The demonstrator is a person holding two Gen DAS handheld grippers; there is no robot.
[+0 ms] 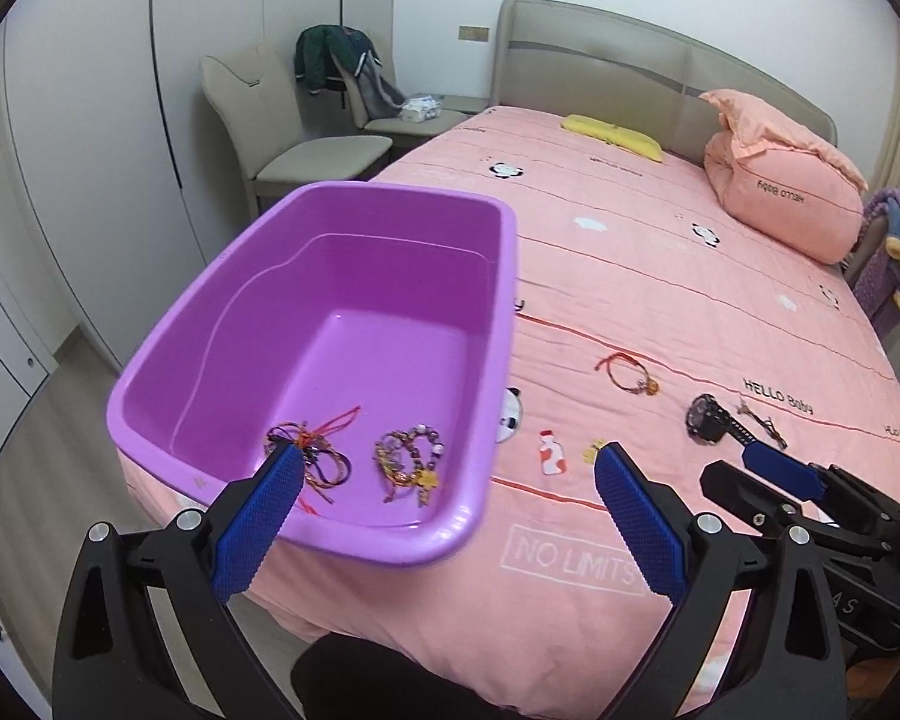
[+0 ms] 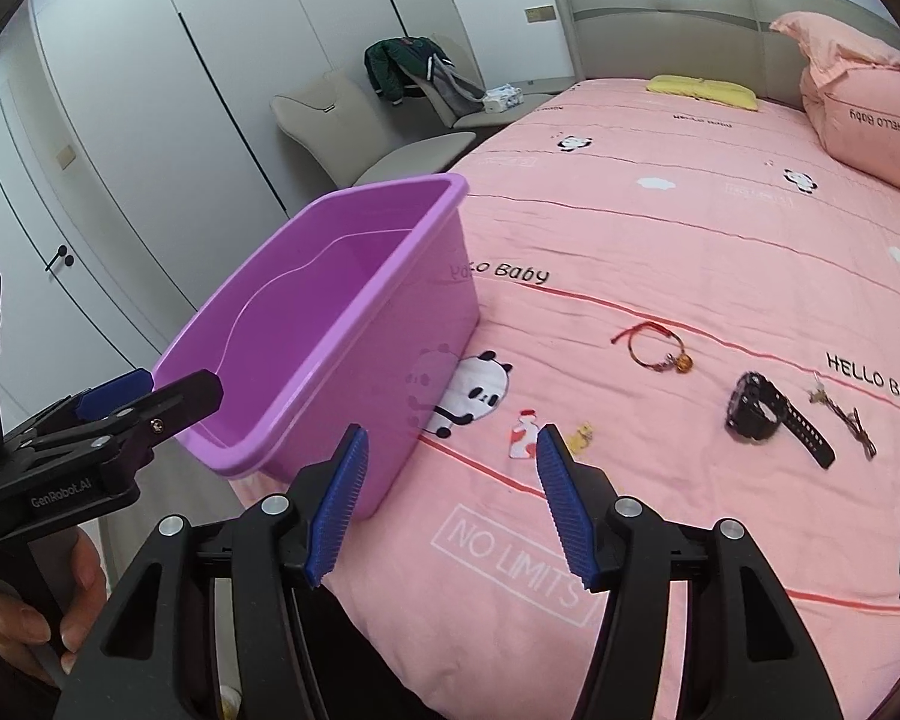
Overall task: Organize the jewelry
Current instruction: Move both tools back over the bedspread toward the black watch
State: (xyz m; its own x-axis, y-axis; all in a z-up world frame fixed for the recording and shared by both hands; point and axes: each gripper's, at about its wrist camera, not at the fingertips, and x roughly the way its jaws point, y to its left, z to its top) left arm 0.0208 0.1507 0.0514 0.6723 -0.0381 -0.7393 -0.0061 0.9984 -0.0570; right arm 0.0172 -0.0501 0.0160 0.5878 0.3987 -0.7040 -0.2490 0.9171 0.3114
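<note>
Near the foot corner of the bed point(image 1: 660, 276), a glossy purple plastic tub point(image 1: 330, 360) with rounded corners and a rolled rim is sitting on the quilted pink cover. Two tangles are lying on its smooth floor: a knot of red and dark cord bracelets point(image 1: 315, 456) and, just beside it, a beaded charm bracelet point(image 1: 411, 459) with a yellow charm. Farther along the foot edge of the bed, well apart from the tub, a thin red-cord bangle with a small bell point(image 2: 657, 348) is lying flat, and beyond it a chunky black rubber wristwatch point(image 2: 774, 414) is resting with its ribbed strap stretched out, just beside a slim braided cord bracelet point(image 2: 843, 408).

Both claws are hanging released, gripping nothing. The left claw point(image 1: 450, 510) is spreading its blue, knurled pads wide over the tub's near rim. The right claw point(image 2: 450, 501) is holding its ridged blue pads apart above the cover's printed "NO LIMITS" patch. A hand point(image 2: 48, 600) is gripping the left tool's black handle.
</note>
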